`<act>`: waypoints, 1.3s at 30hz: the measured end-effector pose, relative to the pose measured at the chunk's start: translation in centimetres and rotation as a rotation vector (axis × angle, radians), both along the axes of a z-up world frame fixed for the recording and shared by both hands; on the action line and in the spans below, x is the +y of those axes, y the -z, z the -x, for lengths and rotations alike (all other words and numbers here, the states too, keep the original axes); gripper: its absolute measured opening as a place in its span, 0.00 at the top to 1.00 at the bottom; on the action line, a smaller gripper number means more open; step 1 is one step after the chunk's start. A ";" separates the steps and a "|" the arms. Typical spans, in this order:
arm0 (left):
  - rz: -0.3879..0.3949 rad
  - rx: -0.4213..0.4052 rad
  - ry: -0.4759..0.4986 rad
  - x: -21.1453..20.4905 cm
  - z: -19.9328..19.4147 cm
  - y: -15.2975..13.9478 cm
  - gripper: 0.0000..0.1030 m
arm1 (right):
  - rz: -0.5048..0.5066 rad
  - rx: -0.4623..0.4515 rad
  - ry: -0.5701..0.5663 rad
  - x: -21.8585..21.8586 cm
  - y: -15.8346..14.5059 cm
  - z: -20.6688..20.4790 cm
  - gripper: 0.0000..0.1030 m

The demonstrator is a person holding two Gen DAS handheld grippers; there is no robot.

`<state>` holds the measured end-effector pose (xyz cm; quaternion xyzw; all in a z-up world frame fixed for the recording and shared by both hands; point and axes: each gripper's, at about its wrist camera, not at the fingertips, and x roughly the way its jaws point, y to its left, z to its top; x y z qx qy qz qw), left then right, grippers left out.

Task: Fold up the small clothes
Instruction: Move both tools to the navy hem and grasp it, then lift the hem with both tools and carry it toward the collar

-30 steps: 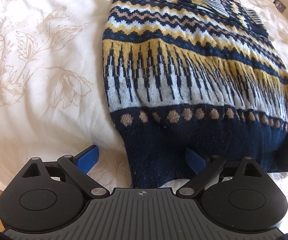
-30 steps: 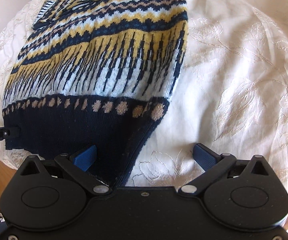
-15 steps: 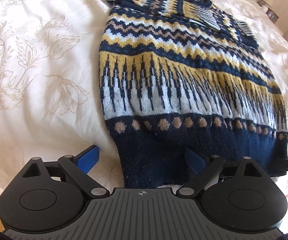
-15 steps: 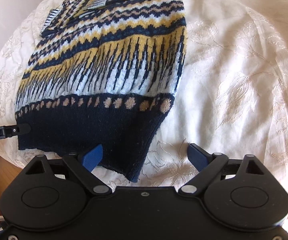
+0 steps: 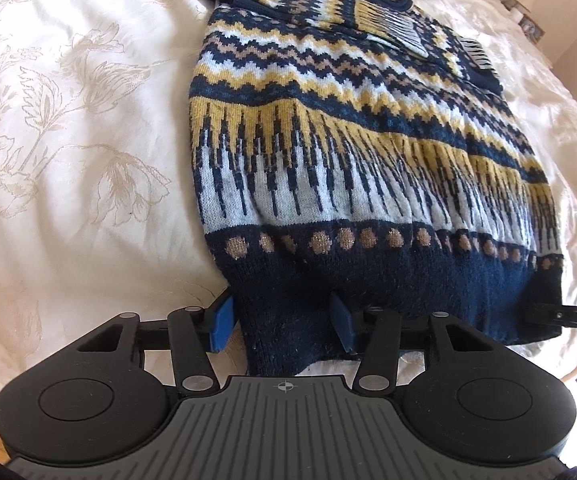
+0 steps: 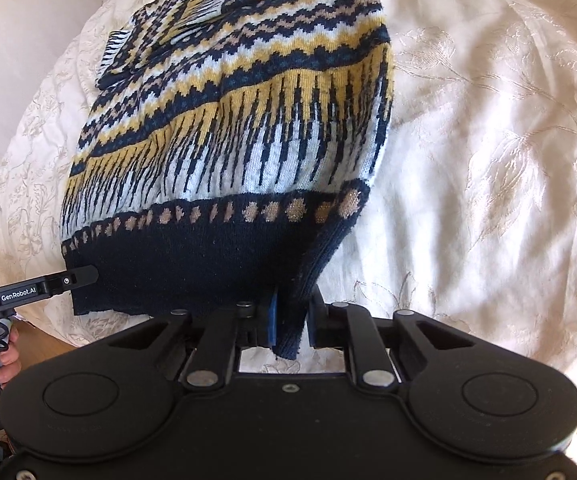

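**Both grippers on the sweater's hem**

A patterned knit sweater (image 5: 352,152) lies spread on a cream bedspread (image 5: 68,128) with a pale flower pattern. Navy, yellow, white and tan bands run across it, and a plain navy hem sits at the end nearest both grippers.

The left gripper (image 5: 282,326) is at the hem corner on its own side. Its two blue fingers (image 5: 221,322) stand on either side of a bunched flap of the navy edge, with the fabric filling the gap between them. They are partly drawn in, but I cannot tell whether they actually pinch the cloth or only flank it.

The right gripper (image 6: 290,318) is at the opposite hem corner. Its fingers (image 6: 273,320) are clenched tight on a narrow fold of the navy edge, which hangs down between them towards the gripper body. Just ahead of it the hem is pulled up off the bedspread, with a shadow beneath the lifted side.

Off to the right gripper's left, the tip of the other gripper meets the far end of the hem, and a person's hand (image 6: 6,354) holds its handle at the edge of the bed. The rest of the sweater stretches away ahead of both grippers, its sleeves folded across the far end.
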<state>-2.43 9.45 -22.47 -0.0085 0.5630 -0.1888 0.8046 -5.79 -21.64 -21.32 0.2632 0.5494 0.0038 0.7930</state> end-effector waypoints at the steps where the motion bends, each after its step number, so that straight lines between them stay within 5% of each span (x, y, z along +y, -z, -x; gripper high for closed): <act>1: -0.007 0.005 -0.008 0.1 0.0 0.1 0.53 | -0.001 0.002 0.000 -0.1 0.0 0.0 0.78; 7: 0.017 0.042 -0.048 1.0 -0.3 0.8 0.54 | -0.009 0.010 0.015 -0.6 -0.1 0.0 0.78; 11: 0.051 0.044 -0.022 0.9 -0.2 0.5 0.86 | -0.028 0.007 0.022 -0.7 -0.3 0.2 0.79; 13: 0.068 0.026 -0.017 0.9 0.0 0.0 0.94 | -0.028 -0.004 0.021 -0.8 -0.6 0.2 0.87; 21: 0.171 -0.096 -0.069 1.4 -0.6 -6.1 0.94 | -0.055 -0.111 0.027 -1.1 -4.0 0.1 0.88; 28: 0.238 -0.180 -0.090 0.3 -4.9 -11.0 0.95 | -0.072 -0.235 0.104 -2.9 -7.8 -1.9 0.88; 39: 0.294 -0.310 -0.118 -2.6 -15.5 -15.2 0.95 | -0.033 -0.415 0.190 -6.9 -12.5 -11.9 0.88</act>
